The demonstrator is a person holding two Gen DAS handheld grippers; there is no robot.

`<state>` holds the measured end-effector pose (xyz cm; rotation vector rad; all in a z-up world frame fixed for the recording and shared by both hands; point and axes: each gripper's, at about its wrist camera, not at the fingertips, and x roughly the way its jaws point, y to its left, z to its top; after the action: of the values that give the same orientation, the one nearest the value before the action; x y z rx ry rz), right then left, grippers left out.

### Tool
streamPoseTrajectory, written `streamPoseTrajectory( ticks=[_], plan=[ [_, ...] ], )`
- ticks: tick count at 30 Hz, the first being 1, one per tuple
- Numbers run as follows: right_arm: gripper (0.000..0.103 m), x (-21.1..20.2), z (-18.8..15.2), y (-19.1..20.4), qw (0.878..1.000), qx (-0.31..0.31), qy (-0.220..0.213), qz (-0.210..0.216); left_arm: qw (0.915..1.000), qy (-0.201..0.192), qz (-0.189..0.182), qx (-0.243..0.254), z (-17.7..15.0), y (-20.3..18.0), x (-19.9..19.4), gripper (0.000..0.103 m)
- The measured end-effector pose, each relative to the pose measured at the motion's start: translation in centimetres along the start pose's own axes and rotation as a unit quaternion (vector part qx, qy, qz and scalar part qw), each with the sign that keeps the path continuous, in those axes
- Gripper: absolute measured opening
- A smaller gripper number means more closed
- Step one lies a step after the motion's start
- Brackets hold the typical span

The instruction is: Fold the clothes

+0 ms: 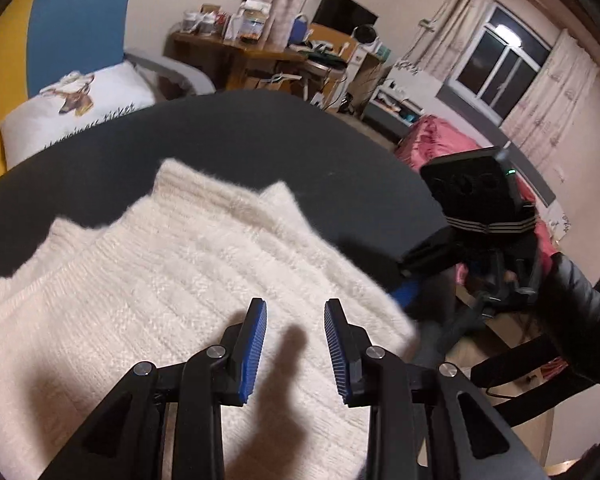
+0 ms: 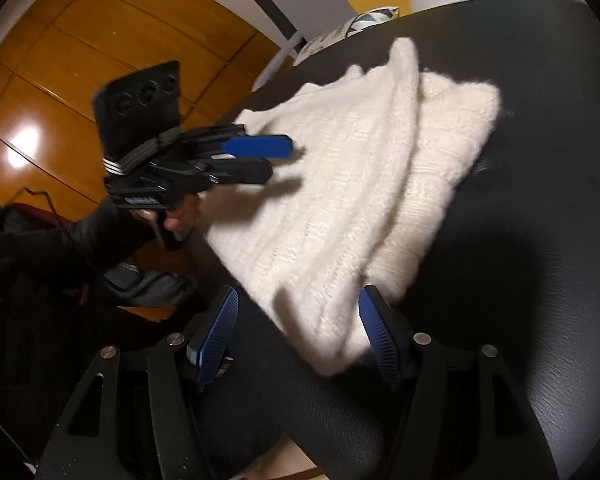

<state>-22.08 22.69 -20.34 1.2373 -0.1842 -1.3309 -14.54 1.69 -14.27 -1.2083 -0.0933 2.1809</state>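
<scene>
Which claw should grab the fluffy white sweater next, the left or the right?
Probably the right claw. Its open jaws already straddle the near corner of the white sweater at the edge of the black table. The left claw is open too, but it hovers over the flat middle with no edge to pinch.

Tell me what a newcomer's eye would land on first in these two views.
The white knit sweater, partly folded, glows against the dark table and fills the middle of both views. Next come the blue pads: the left gripper hovers open over the sweater's near part, while the right gripper is open with a sweater corner between its pads. Behind, a pillow lies against a yellow and blue wall.
</scene>
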Motion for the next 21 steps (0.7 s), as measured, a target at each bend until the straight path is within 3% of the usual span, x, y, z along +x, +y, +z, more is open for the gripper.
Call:
streamPoseTrajectory(
  ticks=[3,7,11,14,16,18,20,21],
  plan=[
    [0.069,1.7,-0.1,1.6,0.995,-0.025,0.043,0.083,0.9999,0.013,-0.004,0.006,-0.2,-0.1,0.8,0.03],
    [0.071,3.7,-0.3,1.6,0.994,-0.022,0.082,0.072,0.9993,0.032,-0.006,0.02,-0.5,-0.3,1.7,0.03],
    [0.071,4.1,0.5,0.4,0.994,0.011,0.045,0.095,0.999,0.043,-0.005,0.012,-0.3,0.0,2.2,0.03],
    [0.073,5.6,-0.4,2.0,0.987,-0.006,0.112,0.115,0.9986,0.053,0.0,0.008,-0.5,0.1,2.7,0.028],
    [0.073,5.6,-0.8,1.8,0.986,0.001,0.129,0.106,0.9986,0.051,0.01,0.007,-0.7,0.0,3.0,0.028],
    [0.069,5.5,-1.3,1.7,0.984,0.009,0.145,0.098,0.9988,0.048,0.011,-0.006,-0.7,0.1,2.9,0.028],
    [0.046,5.5,-1.7,1.3,0.984,0.018,0.157,0.087,0.9987,0.045,0.009,-0.022,-0.8,0.3,2.8,0.028],
    [0.041,5.4,-1.7,0.9,0.985,0.025,0.149,0.078,0.9987,0.043,0.007,-0.028,-0.8,0.4,2.7,0.028]
  ],
)
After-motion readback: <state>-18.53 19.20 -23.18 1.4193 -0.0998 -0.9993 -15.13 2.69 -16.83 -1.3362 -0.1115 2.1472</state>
